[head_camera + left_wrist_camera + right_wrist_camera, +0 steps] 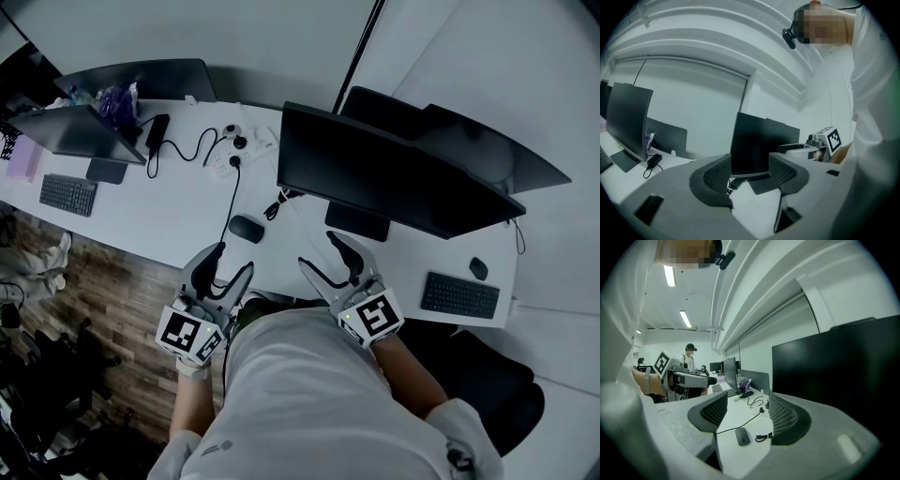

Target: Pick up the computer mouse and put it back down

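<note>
A dark computer mouse [247, 228] lies on the white desk [178, 211], just left of the big monitor's stand; the right gripper view shows the mouse [742, 436] below and between its jaws. My left gripper [232, 260] hovers at the desk's near edge, a little short of the mouse, open and empty. My right gripper [320, 250] stands to the mouse's right, also open with nothing in it. In the left gripper view the left gripper [750, 173] faces the monitor [761, 145], and the mouse is hidden there.
A large black monitor [384, 178] stands right behind the grippers. A keyboard [459, 294] and a second mouse [478, 268] lie at the right. A power strip [234, 155] with cables, another monitor [75, 131] and keyboard [67, 194] sit at the left.
</note>
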### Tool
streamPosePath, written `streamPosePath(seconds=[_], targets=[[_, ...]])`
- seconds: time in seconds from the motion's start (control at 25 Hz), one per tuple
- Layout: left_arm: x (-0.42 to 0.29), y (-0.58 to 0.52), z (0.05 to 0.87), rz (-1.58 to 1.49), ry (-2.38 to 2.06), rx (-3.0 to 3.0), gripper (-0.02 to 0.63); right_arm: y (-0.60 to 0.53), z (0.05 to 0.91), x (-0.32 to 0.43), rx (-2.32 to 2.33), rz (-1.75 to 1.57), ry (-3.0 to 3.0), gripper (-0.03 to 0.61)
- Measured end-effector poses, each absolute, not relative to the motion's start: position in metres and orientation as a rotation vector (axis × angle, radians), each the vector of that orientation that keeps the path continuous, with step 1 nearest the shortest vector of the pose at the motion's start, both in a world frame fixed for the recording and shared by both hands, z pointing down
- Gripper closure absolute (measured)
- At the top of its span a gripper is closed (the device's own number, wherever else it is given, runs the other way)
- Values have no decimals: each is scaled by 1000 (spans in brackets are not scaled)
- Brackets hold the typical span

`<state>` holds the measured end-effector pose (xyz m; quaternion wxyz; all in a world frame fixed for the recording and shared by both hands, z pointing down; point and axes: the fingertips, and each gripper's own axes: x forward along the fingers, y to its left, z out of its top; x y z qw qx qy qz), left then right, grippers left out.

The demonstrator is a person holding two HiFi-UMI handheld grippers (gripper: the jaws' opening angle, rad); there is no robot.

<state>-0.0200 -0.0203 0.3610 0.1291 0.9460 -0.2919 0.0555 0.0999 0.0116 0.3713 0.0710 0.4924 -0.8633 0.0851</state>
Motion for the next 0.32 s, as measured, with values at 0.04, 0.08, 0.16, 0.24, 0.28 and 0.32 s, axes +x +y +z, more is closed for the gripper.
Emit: streamPosePath(seconds=[0.04, 0.08, 0.16, 0.24, 0.28, 0.32], targets=[[-20, -20, 362, 166, -854, 2746, 373, 12, 372, 100, 1475, 256, -2597, 302], [-20, -19, 363, 170, -858, 2742, 373, 13, 373, 100, 1469, 255, -2597, 303], [-20, -17, 364, 173, -862, 2736, 373, 14, 374, 100, 1461, 255, -2597, 303], [-18, -15, 364, 172, -864, 2735, 373, 15, 374, 101, 1458, 256, -2600, 303], [-18, -14, 364, 172, -865, 2735, 373, 15, 375, 101, 1457, 256, -2601, 302], [-17, -14, 364, 171, -866, 2735, 373, 15, 375, 102, 1456, 256, -2603, 302]])
